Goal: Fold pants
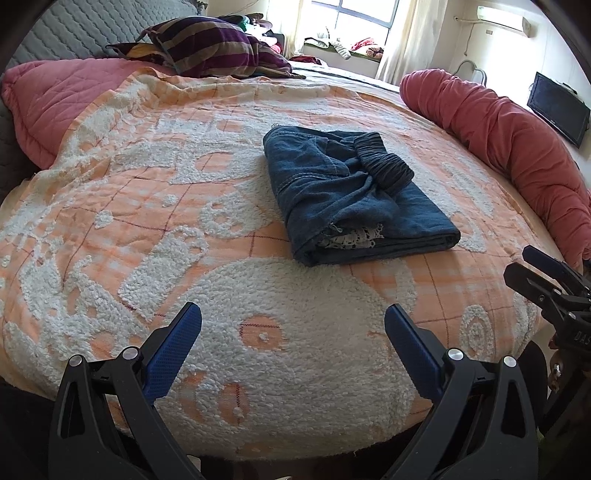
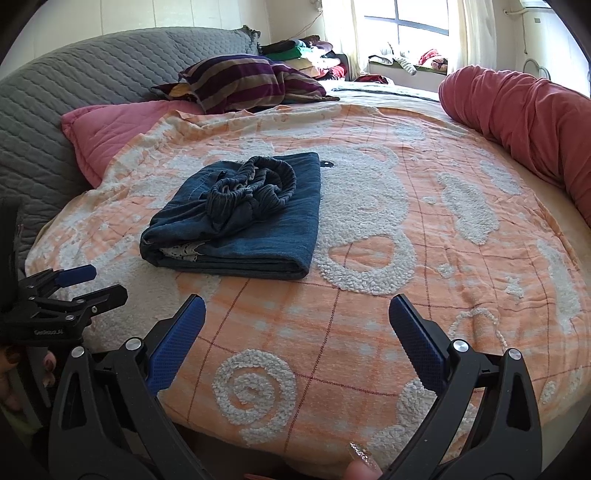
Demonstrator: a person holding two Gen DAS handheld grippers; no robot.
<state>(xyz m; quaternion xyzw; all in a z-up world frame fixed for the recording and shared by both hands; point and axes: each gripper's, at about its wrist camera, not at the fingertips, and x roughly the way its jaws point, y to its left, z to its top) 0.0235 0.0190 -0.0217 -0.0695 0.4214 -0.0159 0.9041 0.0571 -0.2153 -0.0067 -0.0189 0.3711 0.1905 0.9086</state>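
Dark blue denim pants [image 1: 354, 199] lie folded into a thick rectangular bundle near the middle of the bed, on an orange-and-white tufted blanket [image 1: 147, 206]. The gathered elastic waistband [image 1: 384, 162] sits on top of the bundle, bunched and curled, and a bit of white lace [image 1: 351, 236] shows between the layers at the near folded edge. From the right wrist view the same pants [image 2: 251, 225] sit left of centre, with the waistband [image 2: 255, 184] in a loose heap on top.

The left gripper [image 1: 293, 350] hovers over the near edge of the blanket, its blue-padded jaws spread wide with nothing between them, well apart from the pants. The right gripper [image 2: 297, 336] is likewise spread wide and empty, above the blanket and short of the bundle. Each gripper shows at the edge of the other's view.

Behind the blanket lie a pink quilted pillow [image 1: 55, 96], a striped purple pillow [image 1: 218, 48] and a grey quilted headboard cover [image 2: 74, 85]. A rolled red quilt [image 1: 509, 140] runs along the right side of the bed. A window [image 1: 362, 14] lights the room from the back
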